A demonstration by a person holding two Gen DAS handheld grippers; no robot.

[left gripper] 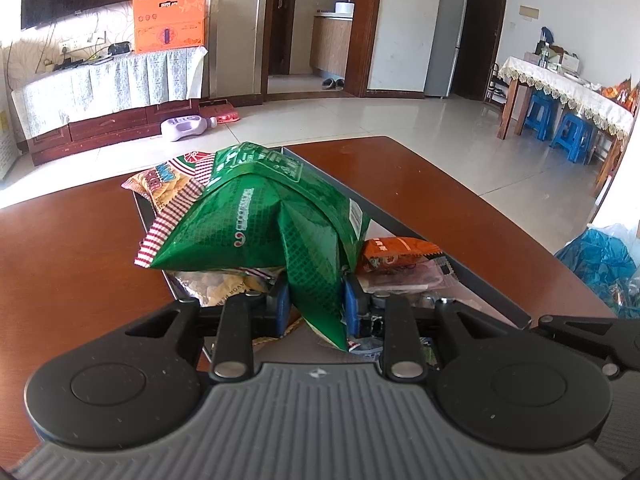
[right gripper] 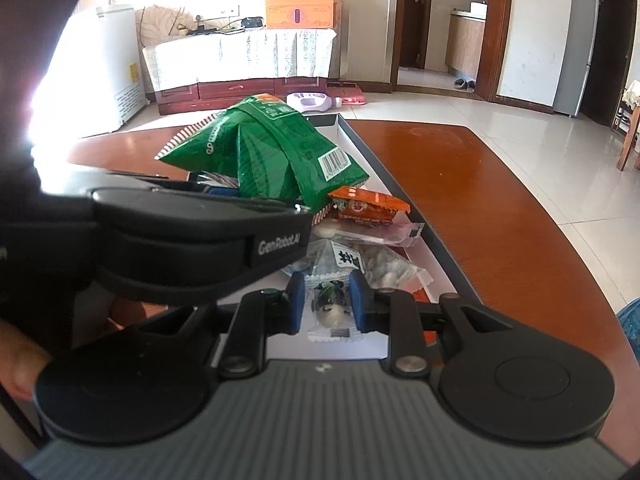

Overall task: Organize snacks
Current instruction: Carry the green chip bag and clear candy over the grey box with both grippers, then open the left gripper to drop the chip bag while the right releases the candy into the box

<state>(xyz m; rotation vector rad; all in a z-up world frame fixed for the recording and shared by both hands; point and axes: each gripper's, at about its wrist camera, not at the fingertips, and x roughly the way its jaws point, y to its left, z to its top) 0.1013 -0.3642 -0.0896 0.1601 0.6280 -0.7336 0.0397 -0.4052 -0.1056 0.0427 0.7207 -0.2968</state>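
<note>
1 green snack bag (left gripper: 256, 216) sits pinched in the left gripper (left gripper: 316, 300); the right gripper (right gripper: 326, 300) clasps 1 small packet (right gripper: 332, 312).

The brand "GenRobot.AI" is printed in grey letters on the black side of the left gripper's body (right gripper: 276, 246). Large black Chinese characters are seen on the white label of a clear snack packet (right gripper: 352, 258). A barcode is carried by the green snack bag (right gripper: 280, 148), its digits too small to be read. White lettering runs along the same bag, and yellow wording on the checked-edge bag (left gripper: 168, 188) behind it, neither legible. Printing on the orange box (left gripper: 170, 18) cannot be made out.
</note>
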